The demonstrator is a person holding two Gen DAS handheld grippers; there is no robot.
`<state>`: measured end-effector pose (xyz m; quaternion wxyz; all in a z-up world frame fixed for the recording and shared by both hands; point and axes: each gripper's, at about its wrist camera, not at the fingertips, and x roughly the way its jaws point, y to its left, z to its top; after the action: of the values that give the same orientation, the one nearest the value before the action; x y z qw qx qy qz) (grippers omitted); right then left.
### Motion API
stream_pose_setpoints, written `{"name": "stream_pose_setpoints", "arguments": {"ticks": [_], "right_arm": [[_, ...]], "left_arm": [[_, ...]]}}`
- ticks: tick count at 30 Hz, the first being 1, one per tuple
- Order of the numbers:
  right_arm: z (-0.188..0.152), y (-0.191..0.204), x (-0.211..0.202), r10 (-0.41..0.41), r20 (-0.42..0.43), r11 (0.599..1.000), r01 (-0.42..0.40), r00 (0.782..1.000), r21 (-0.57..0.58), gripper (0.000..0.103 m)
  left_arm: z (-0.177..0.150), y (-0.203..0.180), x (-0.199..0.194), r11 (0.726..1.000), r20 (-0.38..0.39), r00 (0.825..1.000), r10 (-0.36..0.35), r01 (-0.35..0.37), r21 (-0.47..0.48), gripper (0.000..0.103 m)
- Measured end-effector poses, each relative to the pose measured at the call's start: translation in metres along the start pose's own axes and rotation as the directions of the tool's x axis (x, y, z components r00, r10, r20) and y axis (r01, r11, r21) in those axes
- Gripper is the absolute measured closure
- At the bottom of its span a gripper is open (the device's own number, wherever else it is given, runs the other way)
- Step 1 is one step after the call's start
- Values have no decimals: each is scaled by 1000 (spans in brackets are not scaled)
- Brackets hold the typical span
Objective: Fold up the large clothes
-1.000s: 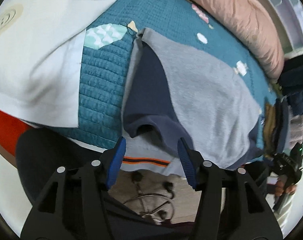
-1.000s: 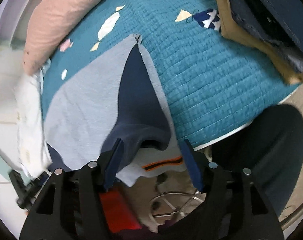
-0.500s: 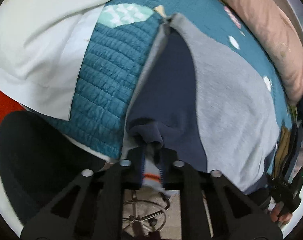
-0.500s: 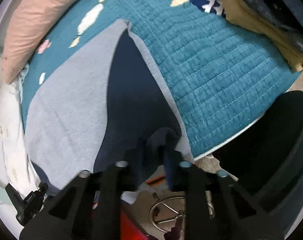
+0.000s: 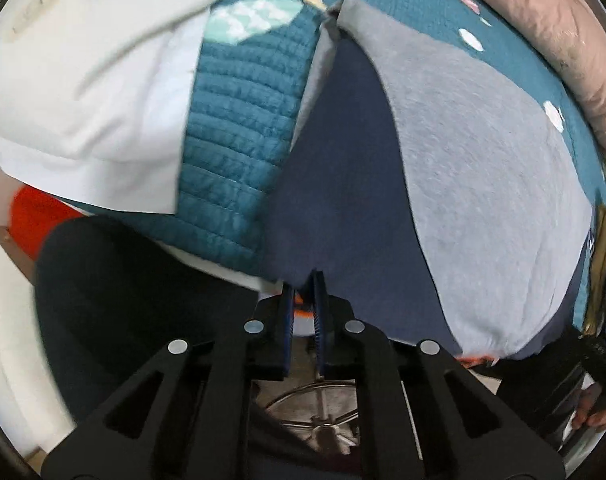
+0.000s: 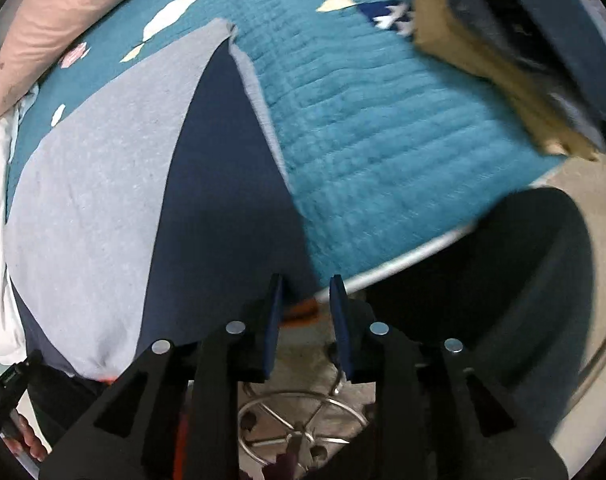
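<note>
We lose the garment's [image 5: 483,184] near hem behind both tongs; motion blur smears the white pillow [image 5: 75,80] and tan clothes [image 6: 491,60], which the frame edge cuts

A bed is covered by a teal quilt [image 5: 239,128] stitched in ridged rows and dotted with pale patches. A grey and navy garment [image 6: 115,184] is spread flat across the quilt, its near edge reaching the bed's front edge, and a white cloth [image 5: 83,92] is laid on the quilt to the garment's left, hanging over the front edge. A pink pillow [image 5: 543,28] is set along the far side, and a heap of tan and dark clothes [image 6: 503,32] is piled on the quilt's right part, apart from the garment.
</note>
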<state>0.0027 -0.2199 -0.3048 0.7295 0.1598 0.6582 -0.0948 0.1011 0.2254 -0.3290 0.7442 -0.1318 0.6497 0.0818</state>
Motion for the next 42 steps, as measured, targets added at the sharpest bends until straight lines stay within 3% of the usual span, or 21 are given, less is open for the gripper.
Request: {"name": "stream_pose_setpoints", "arguments": {"ticks": [3,6,9,13,14,16,17,18,20,23,24,26,28,31,33,36,42], "right_arm": [[-8,-4,-34,5,83,1000,-5,997,9,78],[-11,20,-54,118,128,990,-107,985,-90,78],[-18,66,-39,204,45,956,-190,978,-222,84],[-35,116,11,229,-124,919,-256,966,-298,88],[-37,123,25,207,-142,919,-242,968,-312,89],[-38,120,43,136,-128,931,-171,982,-323,94],[-35,113,47,161,-138,932,-197,977,-304,94],[-31,107,46,175,-145,937,-210,974,-281,99],[-19,84,36,103,-69,960,-117,992,-256,100],[-2,46,29,64,-35,984,-69,997,-164,100],[6,30,32,58,-37,989,-63,998,-137,103],[12,14,44,130,-71,986,-136,989,-97,103],[20,23,44,101,-63,985,-109,993,-136,103],[20,36,29,24,-29,983,-28,999,-183,103],[21,33,22,-14,7,984,15,1000,-176,103],[26,22,50,-7,-42,988,0,999,-155,103],[34,30,41,-45,-54,984,34,998,-175,100]], "left_arm": [[-2,-5,-21,1000,35,999,-1,0,20,95],[-2,-27,-34,995,57,997,-49,43,95,95],[-1,-53,-21,986,22,996,-91,87,142,94],[-9,-93,21,965,-90,988,-124,142,221,94],[-13,-100,35,961,-114,988,-104,130,245,95],[-17,-103,44,953,-83,993,-80,101,287,95],[-16,-99,41,952,-88,991,-96,117,284,96],[-15,-94,38,955,-94,991,-100,122,269,95],[-9,-74,32,971,-65,997,-46,60,230,95],[9,-39,29,989,-34,999,-13,18,149,95],[14,-26,31,994,-37,999,-19,22,106,95],[18,-10,36,995,-53,995,-89,91,44,95],[19,-7,38,994,-56,993,-108,110,28,96],[15,-14,22,998,-11,1000,-15,16,65,98],[15,-11,23,997,-1,1000,-10,10,73,98],[18,-3,42,998,-15,999,-35,36,56,98],[21,-9,28,999,-35,999,-16,18,48,99]]}}
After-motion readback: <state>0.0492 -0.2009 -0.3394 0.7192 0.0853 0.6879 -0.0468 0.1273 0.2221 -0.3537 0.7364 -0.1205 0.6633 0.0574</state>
